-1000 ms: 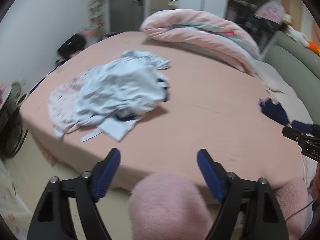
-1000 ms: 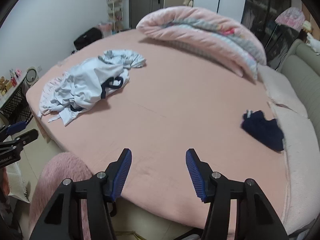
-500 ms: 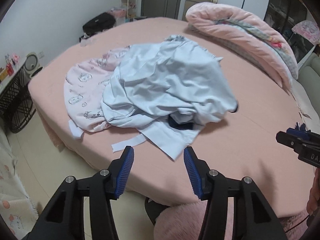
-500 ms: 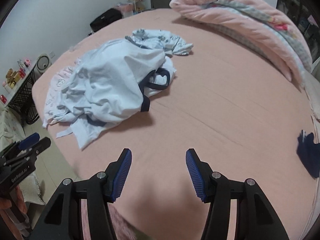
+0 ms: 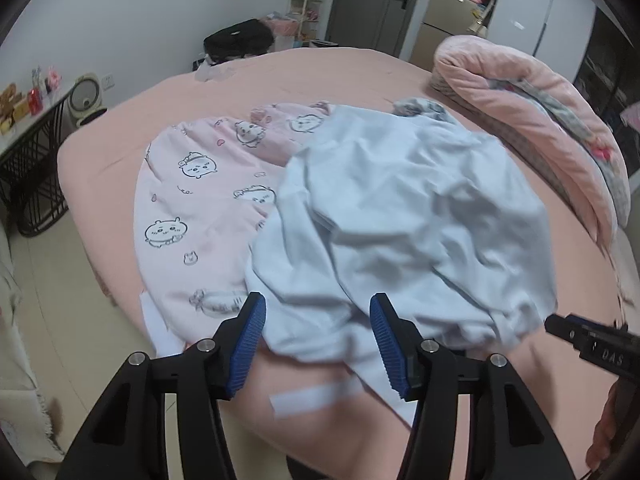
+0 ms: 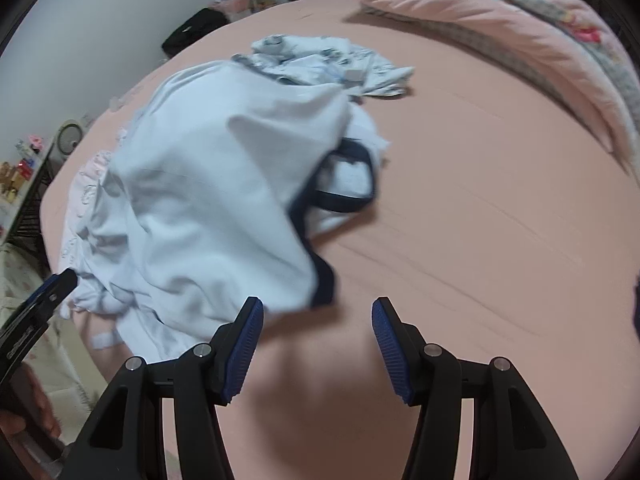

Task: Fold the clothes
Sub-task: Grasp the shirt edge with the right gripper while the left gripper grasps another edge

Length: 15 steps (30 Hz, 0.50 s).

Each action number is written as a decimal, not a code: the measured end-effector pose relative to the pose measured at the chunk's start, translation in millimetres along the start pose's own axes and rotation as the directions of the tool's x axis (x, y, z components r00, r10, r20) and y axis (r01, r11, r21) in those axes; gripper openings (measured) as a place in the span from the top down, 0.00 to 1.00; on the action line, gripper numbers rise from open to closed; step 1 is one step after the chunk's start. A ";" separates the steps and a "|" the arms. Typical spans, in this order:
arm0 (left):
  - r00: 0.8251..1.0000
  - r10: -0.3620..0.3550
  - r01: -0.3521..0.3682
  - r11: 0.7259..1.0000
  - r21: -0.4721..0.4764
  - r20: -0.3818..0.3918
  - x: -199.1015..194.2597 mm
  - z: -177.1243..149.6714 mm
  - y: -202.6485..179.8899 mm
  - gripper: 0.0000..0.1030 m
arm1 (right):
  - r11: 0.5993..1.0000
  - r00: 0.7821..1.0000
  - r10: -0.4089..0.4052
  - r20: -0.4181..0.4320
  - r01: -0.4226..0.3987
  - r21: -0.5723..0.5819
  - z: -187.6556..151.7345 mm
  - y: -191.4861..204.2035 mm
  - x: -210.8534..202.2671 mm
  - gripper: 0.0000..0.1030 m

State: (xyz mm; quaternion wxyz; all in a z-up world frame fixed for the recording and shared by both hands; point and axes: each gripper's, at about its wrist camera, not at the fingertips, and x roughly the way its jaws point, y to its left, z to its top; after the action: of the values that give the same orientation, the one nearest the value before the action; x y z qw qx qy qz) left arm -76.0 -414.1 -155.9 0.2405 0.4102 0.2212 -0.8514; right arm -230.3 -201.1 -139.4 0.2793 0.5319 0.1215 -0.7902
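Two grippers, both empty. Left gripper (image 5: 316,340) has jaws apart and opening a bit, w/ the near hem of the pale blue garment (image 5: 400,216) showing between the blue pads but not pinched; can't tell if pads touch cloth yet. Right gripper (image 6: 317,344) is spread too, only bare pink sheet (image 6: 480,208) between its pads, the garment's navy-trimmed edge (image 6: 324,280) just beside its left pad.

Step in hand looks like picking the blue piece off the pile. To do it well: get each pad pair onto a single layer at an outer edge or corner, not a bunched fold, else the pink printed garment (image 5: 200,200) under it comes up too. Left should take the near hem, right the navy edge, then lift & spread together.

Edges: pile sits near the bed's near-left side, a white strip (image 5: 312,396) lying by the mattress edge, floor right below. The small printed piece (image 6: 332,60) lies at the pile's far end. Open room is to the right and middle of the sheet; the rolled pink quilt (image 6: 500,20) bounds the far side. Best lay it flat there.
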 end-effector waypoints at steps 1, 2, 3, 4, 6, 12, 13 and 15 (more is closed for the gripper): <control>1.000 0.001 -0.001 1.000 0.003 -0.003 3.8 1.2 0.7 0.49 | 1.000 1.000 0.005 -0.008 -0.005 -0.008 2.4 3.3 5.9 0.45; 1.000 -0.002 0.002 1.000 0.007 -0.008 7.5 2.9 0.4 0.49 | 1.000 1.000 0.004 -0.017 -0.004 -0.018 4.6 7.0 12.2 0.45; 1.000 -0.012 0.013 1.000 0.011 -0.014 11.2 4.6 -0.7 0.49 | 1.000 1.000 0.004 -0.029 -0.005 -0.022 5.9 9.6 18.9 0.45; 1.000 -0.018 0.019 1.000 0.014 -0.018 15.3 6.1 -2.3 0.49 | 1.000 0.999 0.005 -0.042 -0.006 -0.024 6.9 11.7 25.8 0.45; 0.999 -0.018 0.019 0.999 0.027 -0.028 25.9 8.1 -7.1 0.49 | 0.999 0.996 0.037 -0.075 -0.037 -0.008 7.2 12.6 37.6 0.49; 1.000 -0.007 0.009 0.989 0.146 -0.013 25.7 9.5 -35.5 0.90 | 0.988 0.986 0.154 -0.068 -0.153 0.022 2.8 11.5 31.0 0.93; 1.000 0.002 -0.002 0.984 0.177 -0.001 22.0 8.8 -41.3 0.92 | 0.992 0.990 0.129 -0.055 -0.128 0.006 1.9 11.5 25.3 0.94; 1.000 -0.027 0.027 0.981 0.191 -0.001 13.3 5.9 -47.0 0.93 | 0.998 0.997 0.057 -0.044 -0.057 -0.008 0.5 6.8 16.0 0.94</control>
State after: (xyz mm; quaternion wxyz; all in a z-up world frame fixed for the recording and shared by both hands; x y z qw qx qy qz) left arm -114.5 -383.5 -154.8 0.1886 0.4279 0.1436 -0.8722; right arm -231.3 -211.9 -153.0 0.3014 0.5510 0.1161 -0.7694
